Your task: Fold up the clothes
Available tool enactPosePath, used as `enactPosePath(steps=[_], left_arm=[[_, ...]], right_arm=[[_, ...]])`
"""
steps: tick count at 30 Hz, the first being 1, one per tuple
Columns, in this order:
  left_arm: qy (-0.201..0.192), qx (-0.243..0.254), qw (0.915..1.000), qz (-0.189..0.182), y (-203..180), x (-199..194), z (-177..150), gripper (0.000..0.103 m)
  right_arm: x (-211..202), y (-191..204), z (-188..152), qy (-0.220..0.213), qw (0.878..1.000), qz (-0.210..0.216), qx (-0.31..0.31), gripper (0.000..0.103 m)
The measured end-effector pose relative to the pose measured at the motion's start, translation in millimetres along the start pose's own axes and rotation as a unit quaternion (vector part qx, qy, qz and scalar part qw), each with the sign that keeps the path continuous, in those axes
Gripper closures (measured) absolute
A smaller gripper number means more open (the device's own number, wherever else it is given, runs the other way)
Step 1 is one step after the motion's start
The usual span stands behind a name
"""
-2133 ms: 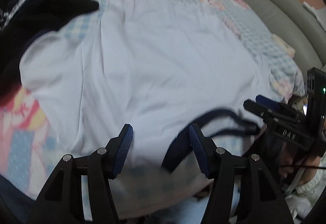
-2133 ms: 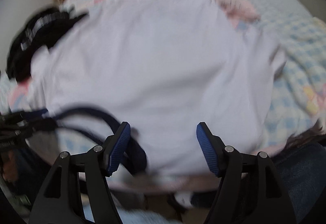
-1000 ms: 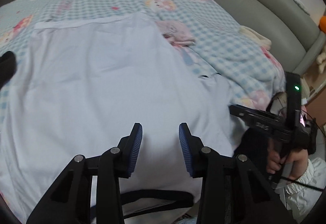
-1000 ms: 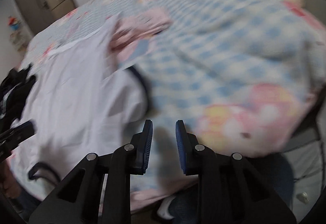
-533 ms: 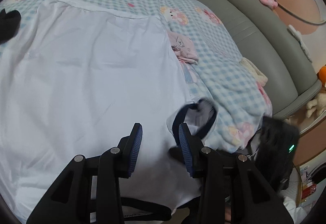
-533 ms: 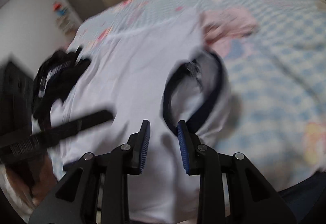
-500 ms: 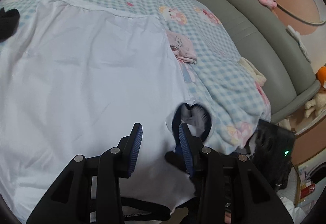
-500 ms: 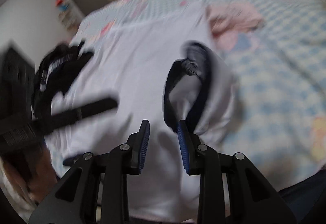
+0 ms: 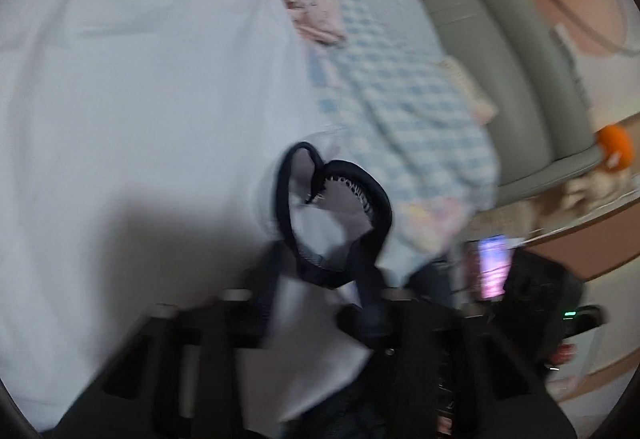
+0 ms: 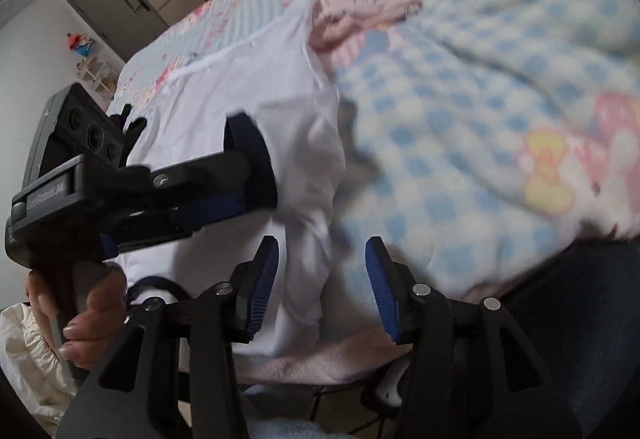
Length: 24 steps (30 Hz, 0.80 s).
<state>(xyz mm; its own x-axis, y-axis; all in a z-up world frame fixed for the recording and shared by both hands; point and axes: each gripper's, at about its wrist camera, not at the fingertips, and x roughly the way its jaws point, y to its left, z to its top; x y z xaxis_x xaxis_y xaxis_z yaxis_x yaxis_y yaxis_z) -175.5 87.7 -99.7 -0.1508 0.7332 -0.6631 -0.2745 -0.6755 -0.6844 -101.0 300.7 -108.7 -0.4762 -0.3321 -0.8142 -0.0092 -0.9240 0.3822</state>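
Handover at the sleeve: the left gripper point(image 10: 224, 199) now pinches the white shirt's point(image 9: 140, 79) navy-trimmed sleeve point(image 9: 340, 215) at lower centre. The right gripper point(image 10: 322, 287) has let go, jaws wide, empty. A sleeve fold looks underway.

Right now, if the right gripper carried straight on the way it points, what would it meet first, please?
Most likely the right gripper, jaws open, would meet the white shirt hanging over the bed's near edge, its bunched fold lying between the fingers. The checked blanket lies just right of that line. Depth is unclear through the fisheye.
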Motion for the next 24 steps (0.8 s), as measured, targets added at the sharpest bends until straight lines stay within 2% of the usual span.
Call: enactPosePath(steps=[3, 5, 8, 10, 14, 16, 17, 19, 20, 21, 24], left_arm=[[-0.035, 0.014, 0.9987, 0.036, -4, -18, 1, 0.102], [-0.074, 0.015, 0.9966, 0.033, -6, -43, 6, 0.102], [-0.113, 0.002, 0.9916, 0.064, 1, -73, 12, 0.102], [-0.112, -0.003, 0.9895, 0.091, 9, -78, 11, 0.102], [-0.103, 0.016, 0.9915, 0.078, 6, -74, 3, 0.1], [-0.098, 0.026, 0.9922, 0.072, 5, -73, -1, 0.099], [-0.096, 0.031, 0.9925, 0.069, 4, -72, -3, 0.095], [-0.091, 0.041, 0.993, 0.063, 3, -70, -7, 0.079], [-0.089, 0.046, 0.9932, 0.06, 2, -70, -9, 0.062], [-0.087, 0.051, 0.9933, 0.057, 2, -69, -11, 0.053], [-0.075, 0.061, 0.994, 0.052, 1, -63, -12, 0.053]], right_arm=[[2, 1, -2, 0.003, 1.0, -0.029, -0.008, 0.056], [4, 4, -3, 0.006, 0.999, -0.05, -0.015, 0.058], [8, 7, -5, 0.009, 0.996, -0.081, -0.026, 0.058], [7, 8, -7, 0.009, 0.995, -0.098, -0.031, 0.058], [-2, 10, -11, 0.002, 0.992, -0.122, -0.043, 0.056], [-2, 13, -13, 0.005, 0.992, -0.117, -0.051, 0.056], [-3, 14, -14, 0.004, 0.993, -0.108, -0.052, 0.057], [-5, 14, -14, 0.003, 0.993, -0.103, -0.053, 0.057], [-8, 13, -13, 0.001, 0.994, -0.095, -0.051, 0.057], [-11, 13, -12, -0.003, 0.996, -0.082, -0.047, 0.057], [-16, 12, -8, -0.012, 0.997, -0.059, -0.04, 0.057]])
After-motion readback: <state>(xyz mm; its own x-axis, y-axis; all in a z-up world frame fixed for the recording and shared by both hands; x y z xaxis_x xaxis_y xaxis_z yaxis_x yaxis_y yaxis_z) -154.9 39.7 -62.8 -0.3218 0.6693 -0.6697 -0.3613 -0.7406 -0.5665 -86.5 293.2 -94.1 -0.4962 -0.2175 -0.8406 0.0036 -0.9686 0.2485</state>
